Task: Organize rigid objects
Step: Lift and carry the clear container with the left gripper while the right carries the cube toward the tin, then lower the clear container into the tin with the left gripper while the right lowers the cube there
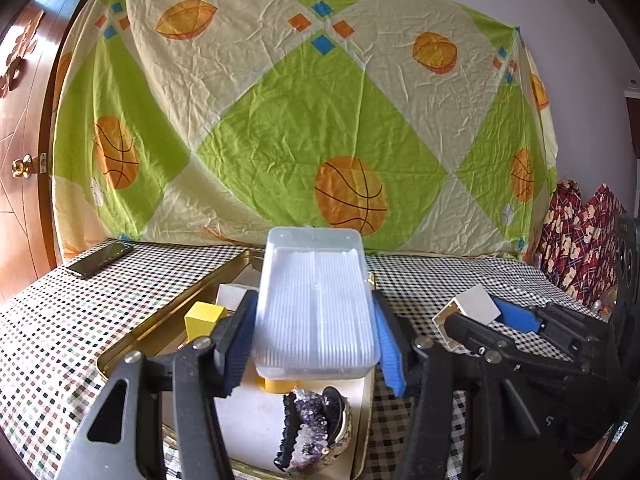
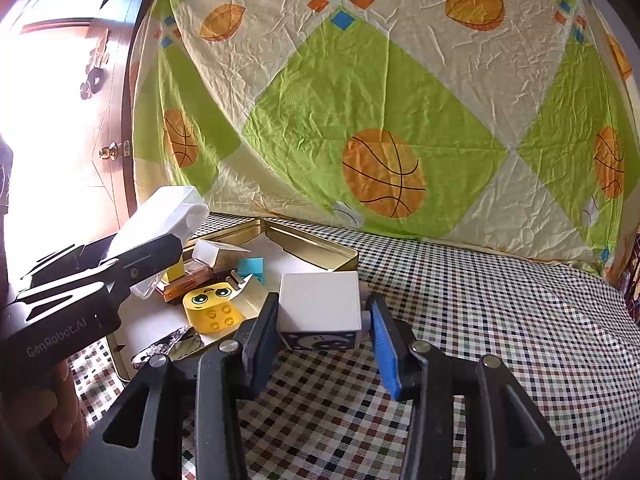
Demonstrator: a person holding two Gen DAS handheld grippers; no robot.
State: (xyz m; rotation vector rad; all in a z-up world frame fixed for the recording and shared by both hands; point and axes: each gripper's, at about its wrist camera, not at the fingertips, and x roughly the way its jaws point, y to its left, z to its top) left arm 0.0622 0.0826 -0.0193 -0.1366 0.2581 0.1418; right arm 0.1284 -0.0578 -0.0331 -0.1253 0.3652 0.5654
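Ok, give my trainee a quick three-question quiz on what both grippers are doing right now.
1. True or false: the left gripper grips a clear plastic box above the gold tray.
2. The right gripper holds: A) yellow face block B) white cube C) phone.
3. Fill in: the purple crystal geode lies inside the ____.

Key: 1 true. 2 B, the white cube, beside the tray over the checkered tablecloth. 3 tray.

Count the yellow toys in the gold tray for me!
2 that I can see. A yellow block stands at the tray's left side, and a yellow smiley brick lies nearer the middle, under the clear box. More could hide beneath that box.
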